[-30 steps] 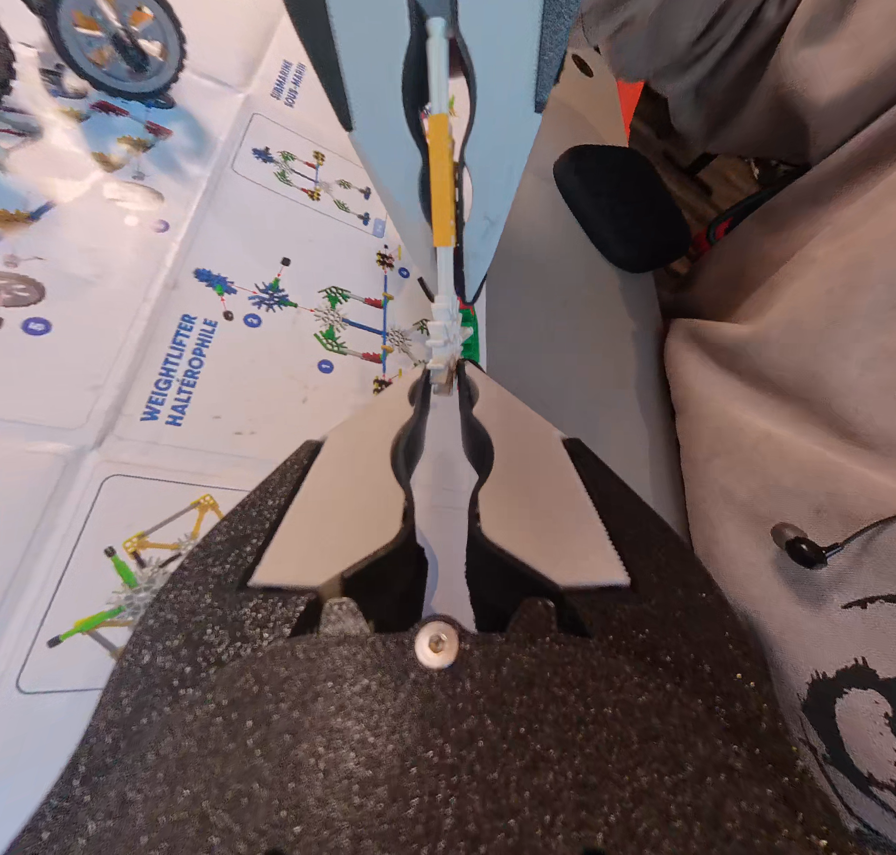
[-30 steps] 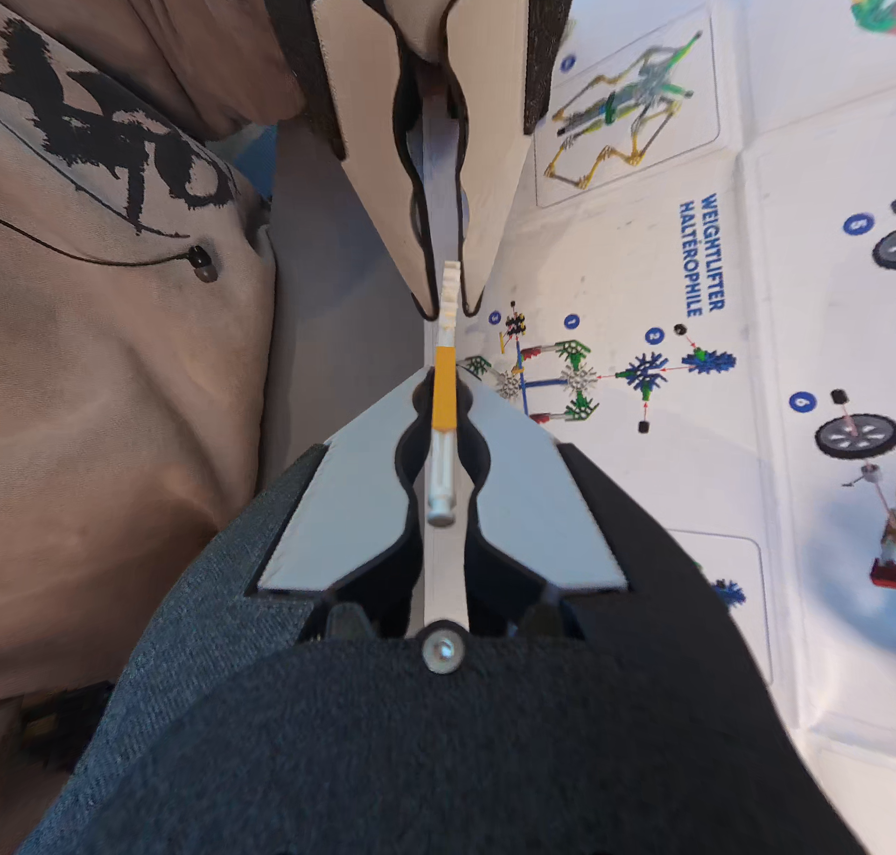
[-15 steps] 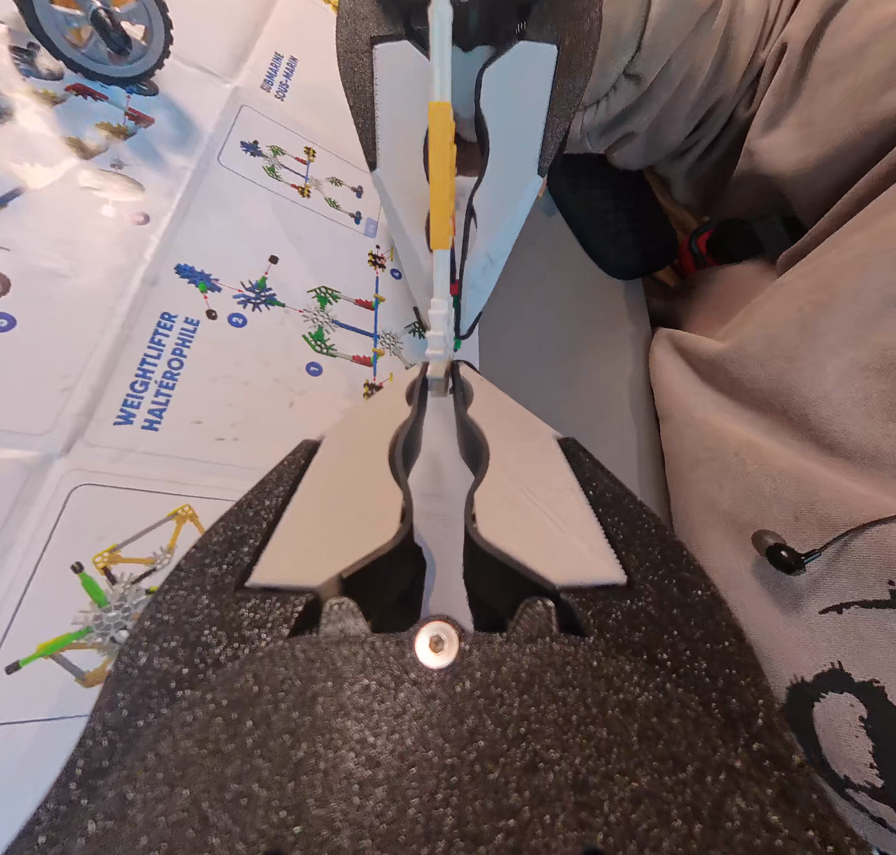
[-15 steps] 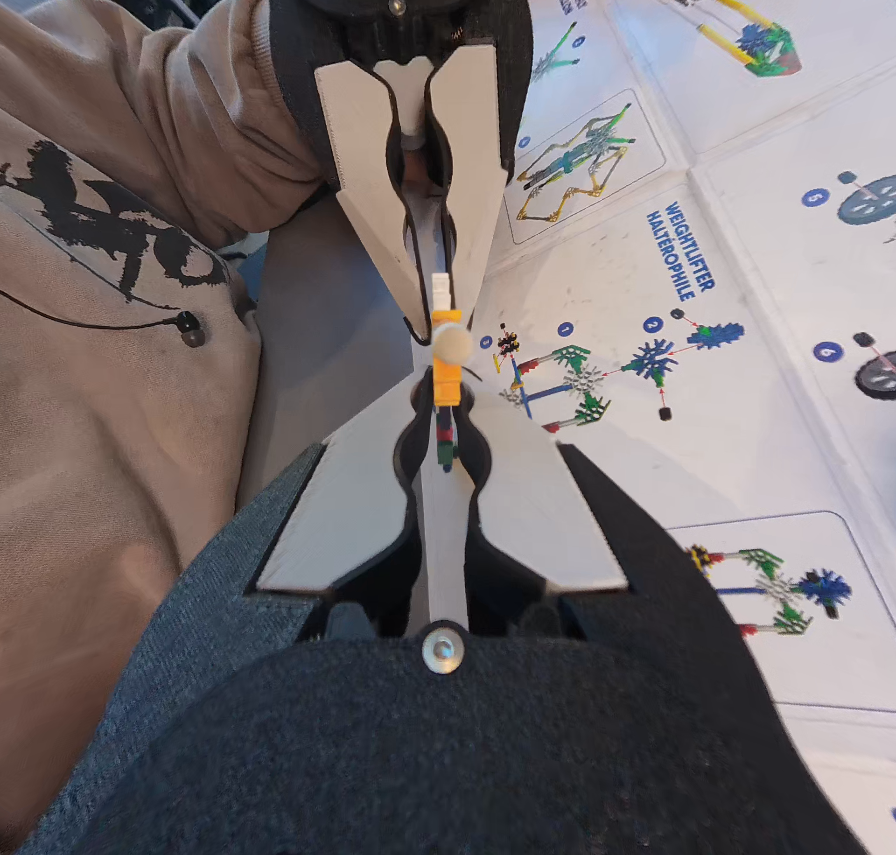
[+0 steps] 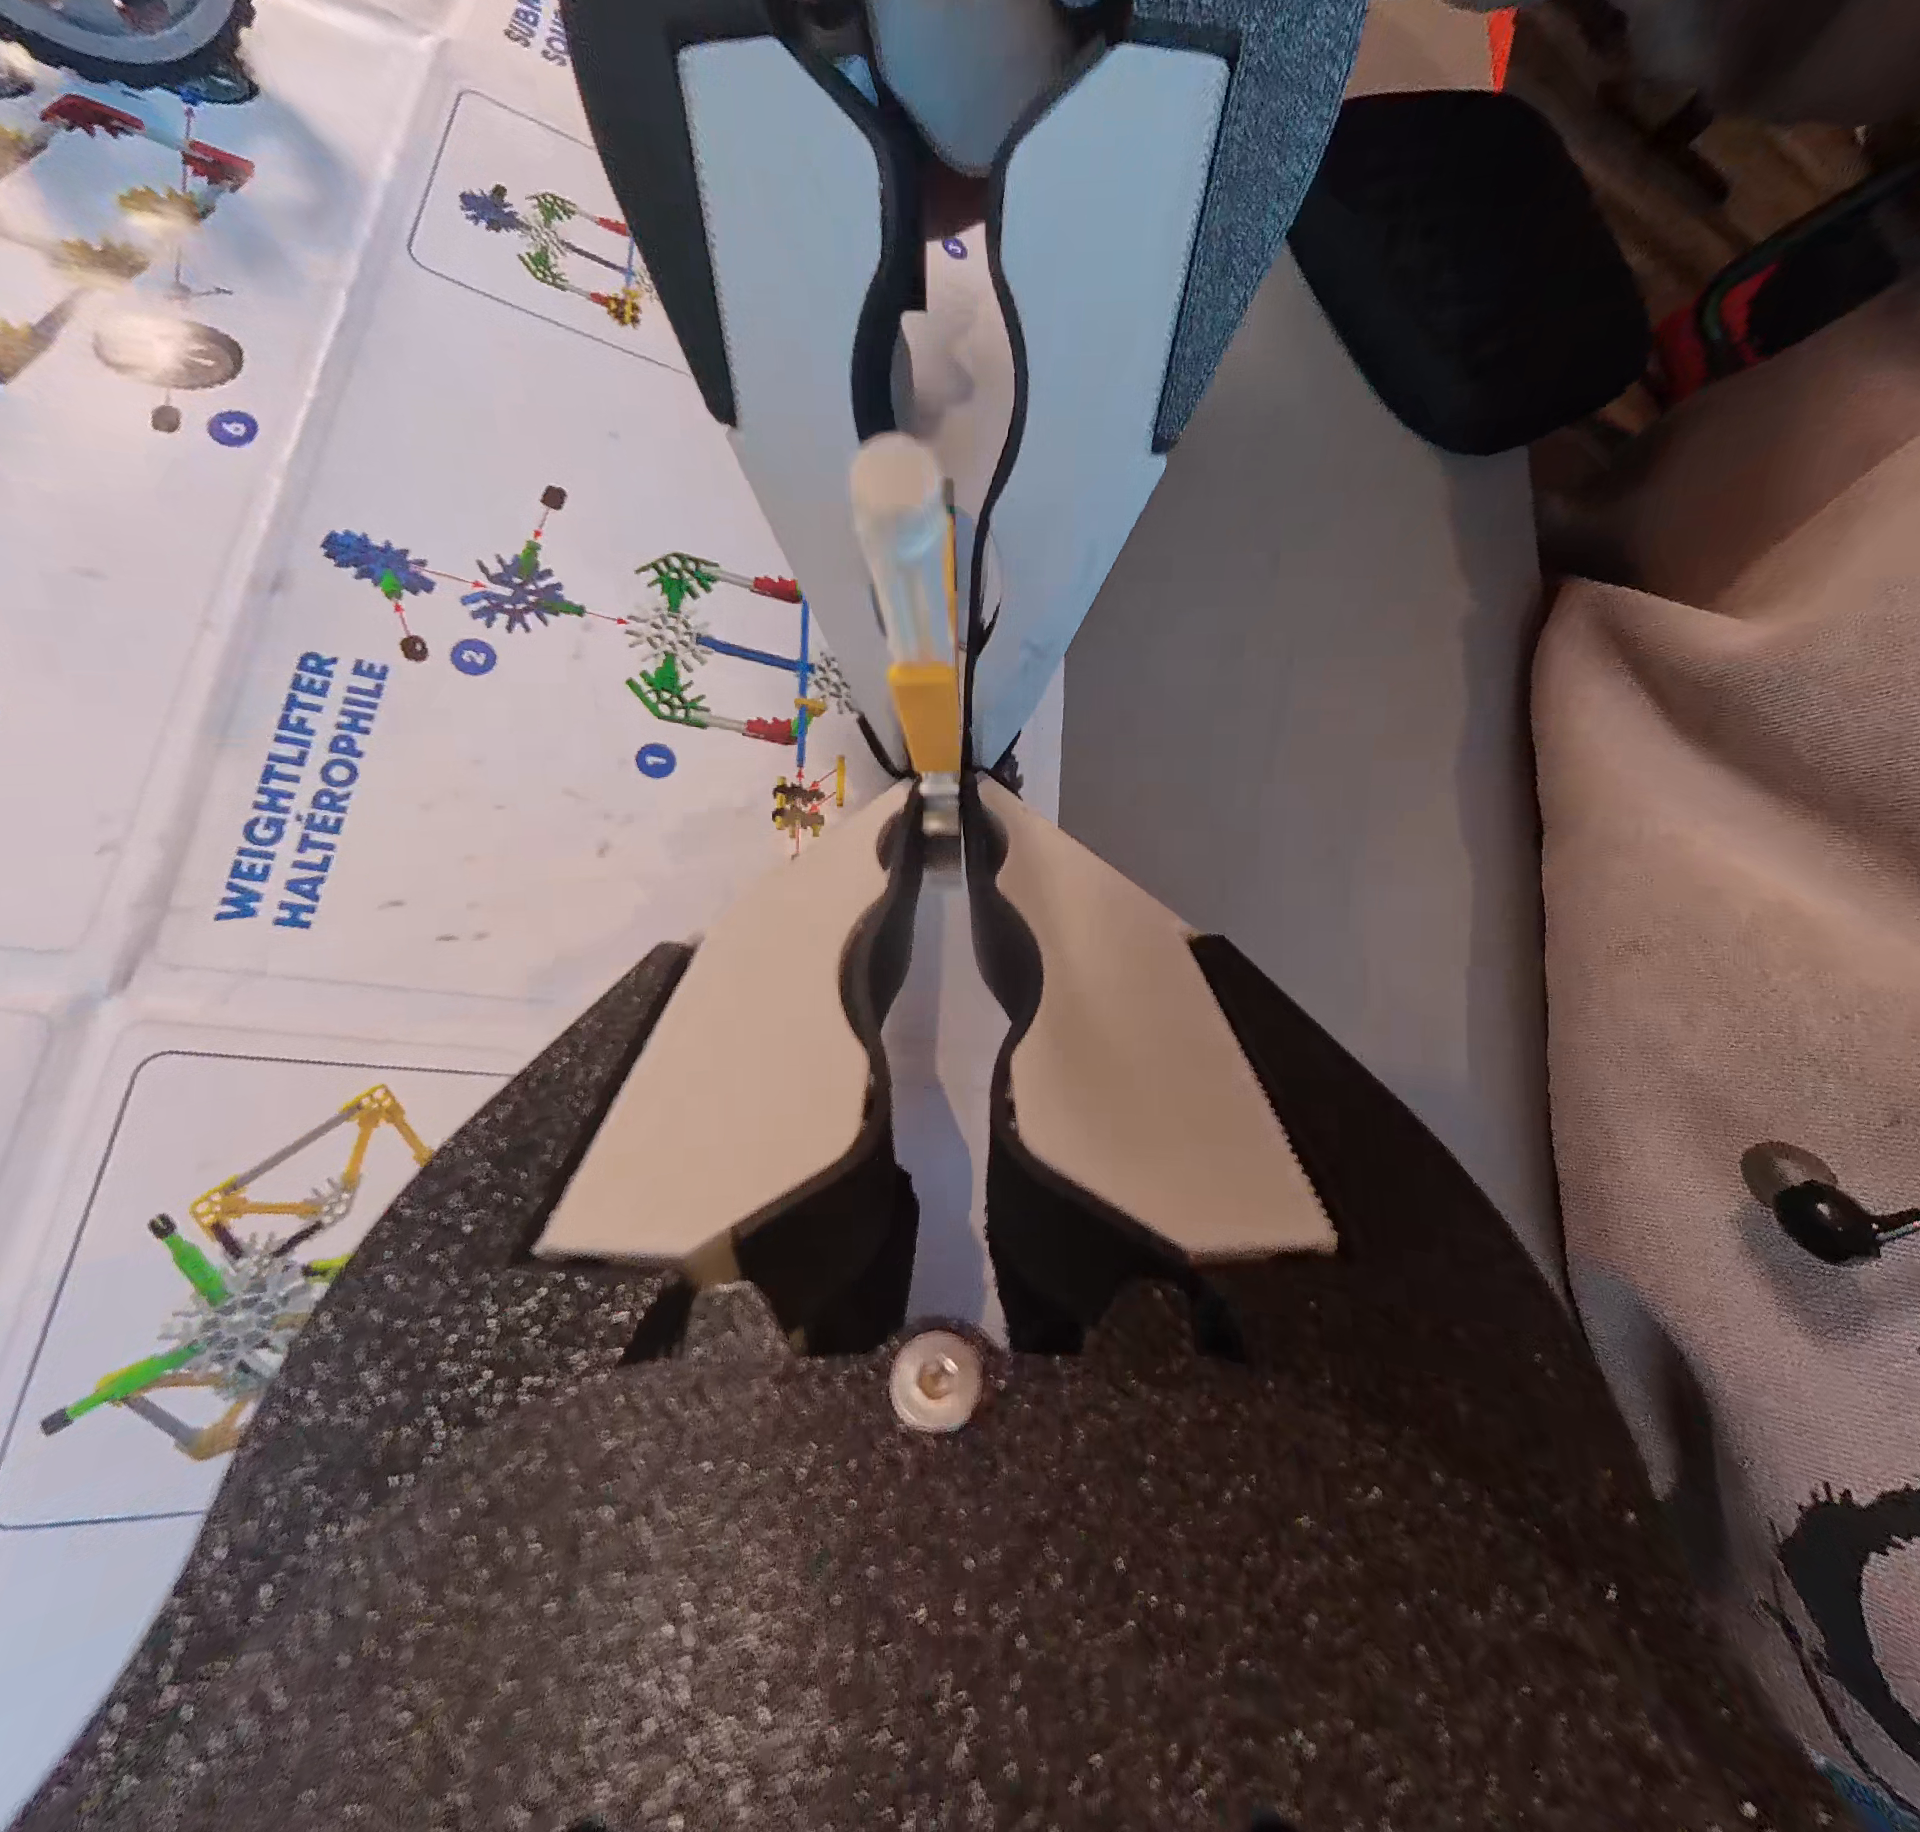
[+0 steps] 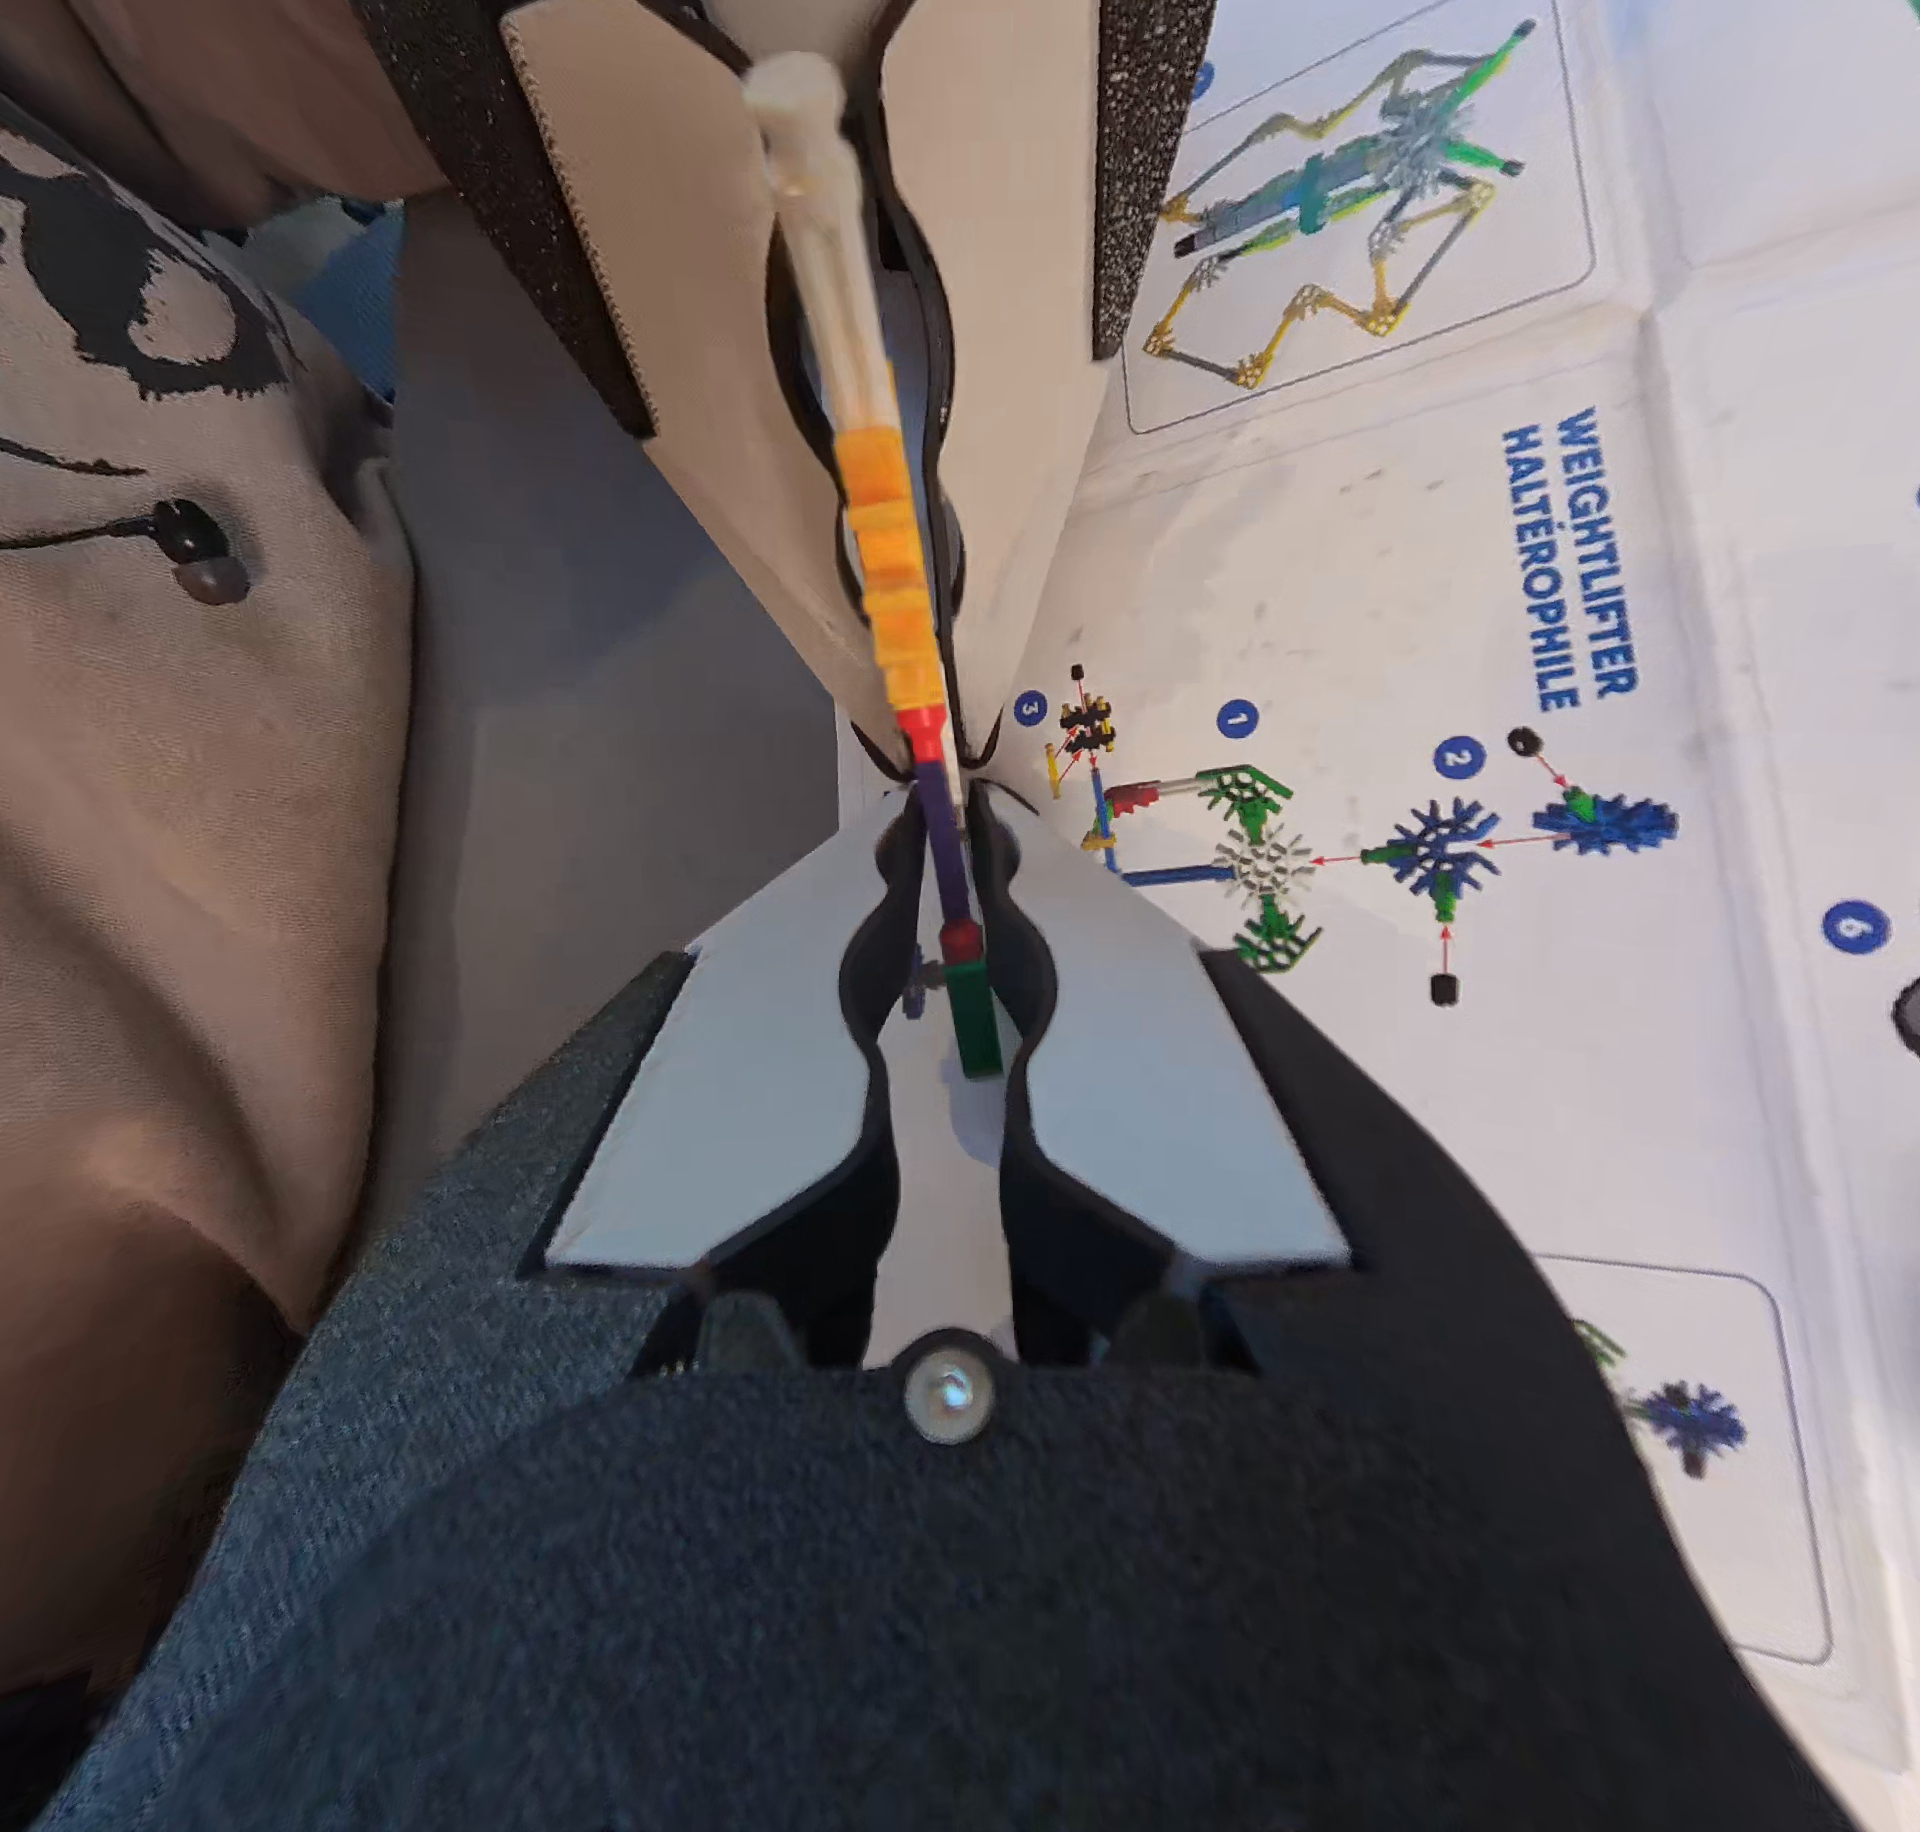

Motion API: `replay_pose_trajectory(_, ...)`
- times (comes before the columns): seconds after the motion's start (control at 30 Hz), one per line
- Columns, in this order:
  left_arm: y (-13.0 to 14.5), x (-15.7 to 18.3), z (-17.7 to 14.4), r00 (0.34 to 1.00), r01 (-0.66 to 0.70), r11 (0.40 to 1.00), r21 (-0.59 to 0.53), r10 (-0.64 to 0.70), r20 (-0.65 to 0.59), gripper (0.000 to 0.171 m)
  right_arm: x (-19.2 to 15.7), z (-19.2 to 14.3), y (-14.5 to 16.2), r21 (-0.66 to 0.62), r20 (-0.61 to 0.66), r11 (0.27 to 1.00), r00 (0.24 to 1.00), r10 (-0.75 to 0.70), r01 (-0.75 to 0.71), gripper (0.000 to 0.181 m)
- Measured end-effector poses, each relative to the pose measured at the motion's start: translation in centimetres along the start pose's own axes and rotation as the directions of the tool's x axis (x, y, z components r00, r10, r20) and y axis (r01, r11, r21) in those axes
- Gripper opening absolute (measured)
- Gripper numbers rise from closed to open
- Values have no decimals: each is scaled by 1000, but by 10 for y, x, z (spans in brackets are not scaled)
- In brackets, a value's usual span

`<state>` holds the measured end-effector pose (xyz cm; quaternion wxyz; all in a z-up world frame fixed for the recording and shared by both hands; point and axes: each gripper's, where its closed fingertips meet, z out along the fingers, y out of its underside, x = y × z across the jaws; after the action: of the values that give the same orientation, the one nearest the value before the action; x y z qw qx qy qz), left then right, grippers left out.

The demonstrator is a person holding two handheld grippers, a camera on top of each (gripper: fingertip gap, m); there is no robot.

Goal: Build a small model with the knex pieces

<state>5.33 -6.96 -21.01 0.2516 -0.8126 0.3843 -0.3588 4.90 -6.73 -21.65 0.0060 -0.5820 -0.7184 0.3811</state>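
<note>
Across the grey surface (image 5: 1299, 639) lay a large white instruction sheet (image 5: 312, 847), its near edge running along a bare grey strip at the surface's edge closest to the person. It carried boxed colour diagrams of rod-and-connector models, numbered blue dots and blue printed headings, which I leave unquoted. A beige sweatshirt (image 5: 1714, 951) with a black print and a dark drawstring tip filled the side beyond that edge.

Above the sheet's edge the left tongs (image 5: 940, 806) and the right tongs (image 6: 948, 795) met tip to tip. Both were closed on one toy rod assembly (image 6: 883, 535): a whitish rod with a yellow-orange sleeve. The left tongs were clamped on its end next to the sleeve; the right tongs pinched a dark blue rod with red and green connectors (image 6: 971, 1013).
</note>
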Motion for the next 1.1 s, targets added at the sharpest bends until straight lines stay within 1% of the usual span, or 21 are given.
replay_pose_trajectory(0.07, 2, 2, -1, 1000, 2, 1000, -21, -3, -16, 4, 0, -4, -4, 16, 14, 999, 1000, -28, 28, 14)
replay_pose_trajectory(0.13, 5, 5, -2, 998, 18, 999, -40, -20, -57, 4, -6, -10, -14, 75, 68, 997, 997, -35, 30, 16)
replay_pose_trajectory(0.17, 6, 7, -3, 996, 28, 998, -53, -32, -83, 4, -8, -13, -17, 89, 80, 995, 996, -41, 34, 13)
replay_pose_trajectory(0.2, 7, 7, -3, 994, 33, 998, -58, -39, -99, 4, -8, -13, -17, 80, 75, 996, 996, -56, 50, 5)
replay_pose_trajectory(0.27, 7, 8, -3, 992, 37, 997, -62, -44, -115, 4, -8, -12, -16, 70, 64, 995, 995, -73, 68, 4)
replay_pose_trajectory(0.33, 4, 6, -4, 992, 47, 998, -35, -51, -119, 4, -6, -15, -15, 77, 56, 996, 997, -50, 45, 4)
replay_pose_trajectory(0.43, -3, 4, -11, 988, 86, 996, 31, -81, -132, 4, -5, -21, -16, 149, 72, 988, 997, 26, -37, 3)
replay_pose_trajectory(0.47, -4, 4, -12, 987, 91, 995, 41, -85, -135, 4, -5, -23, -17, 175, 82, 982, 995, 54, -68, 3)
replay_pose_trajectory(0.53, -2, 7, -10, 986, 86, 996, 14, -83, -145, 4, -7, -21, -15, 196, 95, 977, 993, 70, -88, 4)
replay_pose_trajectory(0.57, 0, 8, -8, 985, 79, 997, -6, -79, -152, 4, -9, -19, -13, 190, 100, 978, 993, 69, -88, 4)
replay_pose_trajectory(0.6, 1, 9, -5, 984, 77, 997, -20, -79, -160, 4, -12, -17, -12, 178, 108, 981, 992, 60, -79, 9)
replay_pose_trajectory(0.67, 1, 10, -3, 979, 91, 995, -33, -95, -181, 4, -12, -14, -9, 146, 94, 988, 995, 41, -55, 10)
replay_pose_trajectory(0.77, 1, 12, -2, 971, 109, 993, -52, -118, -208, 4, -13, -8, -3, 82, 85, 996, 996, 17, -24, 5)
replay_pose_trajectory(0.83, 1, 12, -1, 971, 116, 992, -58, -125, -203, 4, -12, -8, -3, 69, 97, 997, 995, 35, -42, 5)
replay_pose_trajectory(0.93, 0, 6, -1, 979, 124, 991, -49, -131, -157, 6, -9, -9, -3, 77, 106, 993, 991, 79, -87, 4)
replay_pose_trajectory(1.0, 1, 3, 0, 989, 104, 993, -62, -110, -104, 8, -7, -8, -2, 92, 97, 992, 992, 80, -89, 4)
replay_pose_trajectory(1.1, 2, -1, 1, 998, 64, 993, -96, -66, -13, 10, -4, -8, -2, 102, 49, 994, 998, 41, -46, 5)
